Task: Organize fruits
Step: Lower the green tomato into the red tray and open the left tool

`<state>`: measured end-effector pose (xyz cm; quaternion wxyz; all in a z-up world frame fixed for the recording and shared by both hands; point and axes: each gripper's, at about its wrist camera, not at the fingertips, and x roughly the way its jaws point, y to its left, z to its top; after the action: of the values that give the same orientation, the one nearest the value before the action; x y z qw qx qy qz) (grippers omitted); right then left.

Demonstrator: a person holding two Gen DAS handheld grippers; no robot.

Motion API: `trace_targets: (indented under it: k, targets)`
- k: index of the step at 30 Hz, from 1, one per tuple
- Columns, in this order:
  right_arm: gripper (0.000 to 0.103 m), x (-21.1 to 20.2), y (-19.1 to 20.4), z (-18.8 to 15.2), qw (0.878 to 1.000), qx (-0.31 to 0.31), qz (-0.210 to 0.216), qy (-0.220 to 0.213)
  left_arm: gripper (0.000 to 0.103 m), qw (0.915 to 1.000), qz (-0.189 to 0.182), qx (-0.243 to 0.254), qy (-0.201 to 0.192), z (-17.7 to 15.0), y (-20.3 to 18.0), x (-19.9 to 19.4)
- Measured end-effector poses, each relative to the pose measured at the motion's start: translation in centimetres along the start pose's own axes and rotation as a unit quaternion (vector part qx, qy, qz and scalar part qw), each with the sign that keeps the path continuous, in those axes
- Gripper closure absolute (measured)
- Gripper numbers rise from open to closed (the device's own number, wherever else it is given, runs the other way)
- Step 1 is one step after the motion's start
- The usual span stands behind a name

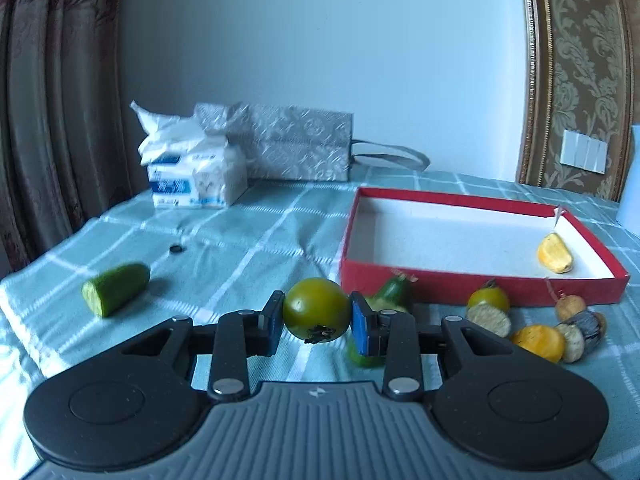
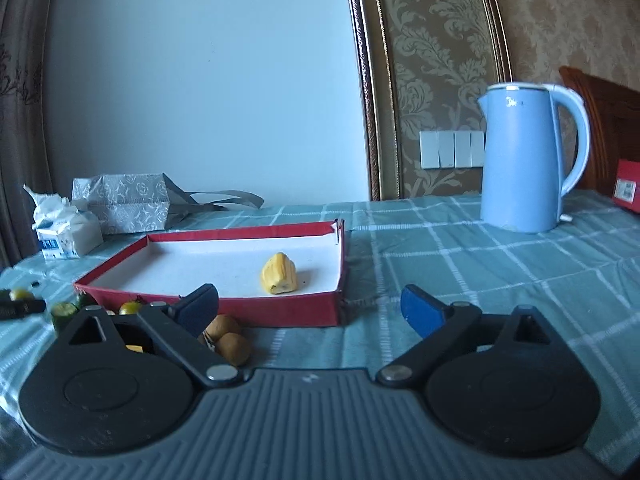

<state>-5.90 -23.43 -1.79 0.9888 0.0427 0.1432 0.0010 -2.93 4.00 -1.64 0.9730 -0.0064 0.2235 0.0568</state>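
The left gripper [image 1: 317, 316] is clamped on a green tomato [image 1: 316, 309], holding it above the checked surface [image 1: 248, 240] just in front of the red box [image 1: 436, 284]. A yellow fruit piece [image 1: 555, 258] lies inside the box near its right wall. A cut cucumber piece [image 1: 116, 289] rests to the left, well apart. More fruits [image 1: 536, 328] cluster along the box's near side. The right gripper [image 2: 310, 312] hangs wide apart, holding nothing, facing the box's right corner, with two brown fruits [image 2: 229, 338] just beside its left finger. A blue kettle [image 2: 524, 160] stands farther back on the right.
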Motion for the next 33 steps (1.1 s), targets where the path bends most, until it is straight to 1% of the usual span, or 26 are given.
trace_targets:
  k: [4,8,10,14,16,17,19,20,21,23,25,27,29,31,32,33]
  targets:
    - [0.005,0.5,-0.3,-0.1,1.000,0.013,0.017,0.013,0.069,0.9998,-0.008,0.013,-0.015,2.4,-1.2,-0.1]
    - [0.005,0.6,-1.2,0.0,0.999,0.041,0.023,0.011,0.069,0.9992,-0.015,0.025,-0.029,5.1,-3.2,1.4]
    - [0.005,0.7,-1.7,0.1,0.998,0.056,0.021,0.011,0.069,0.9992,-0.028,0.021,-0.021,6.4,-4.2,2.8]
    - [0.005,0.8,-2.4,0.1,0.997,0.074,0.020,0.009,0.069,0.9986,-0.039,0.032,-0.013,7.9,-6.3,5.6]
    - [0.005,0.9,-2.5,0.2,0.997,0.077,0.023,0.009,0.069,0.9975,-0.057,0.041,-0.001,8.3,-7.3,7.1]
    - [0.005,0.9,-2.5,0.1,0.997,0.076,0.025,0.009,0.069,0.9978,-0.052,0.042,-0.005,8.3,-7.6,7.6]
    - [0.005,0.9,-2.4,0.2,0.997,0.073,0.027,0.009,0.052,0.9982,-0.038,0.046,-0.007,8.3,-8.2,8.6]
    - [0.004,0.8,-2.3,0.2,0.997,0.071,0.027,0.007,0.037,0.9984,-0.035,0.044,-0.008,8.2,-8.2,8.9]
    - [0.003,0.9,-2.3,0.2,0.997,0.069,0.027,0.007,0.030,0.9987,-0.030,0.038,-0.012,8.1,-8.1,9.1]
    - [0.003,0.9,-2.3,0.2,0.997,0.066,0.028,0.008,0.029,0.9990,-0.025,0.034,-0.015,7.9,-7.9,9.2]
    - [0.003,1.0,-2.2,0.2,0.998,0.060,0.028,0.012,0.029,0.9991,-0.027,0.029,-0.015,7.8,-7.3,9.0]
    - [0.003,1.1,-2.1,0.2,0.998,0.054,0.030,0.017,0.026,0.9992,-0.026,0.025,-0.015,7.5,-6.6,8.3]
    - [0.003,1.3,-1.8,0.1,0.998,0.043,0.035,0.023,0.026,0.9994,-0.026,0.018,-0.014,7.1,-5.5,7.2]
    - [0.003,1.4,-1.4,0.1,0.999,0.024,0.036,0.027,0.026,0.9988,-0.039,0.019,-0.021,6.3,-4.2,5.6]
    - [0.003,1.4,-1.1,0.1,0.999,0.010,0.038,0.027,0.025,0.9986,-0.038,0.024,-0.027,5.7,-3.6,4.6]
    - [0.006,1.3,-0.8,0.1,0.999,-0.003,0.043,0.026,0.022,0.9984,-0.038,0.028,-0.031,5.1,-2.9,3.8]
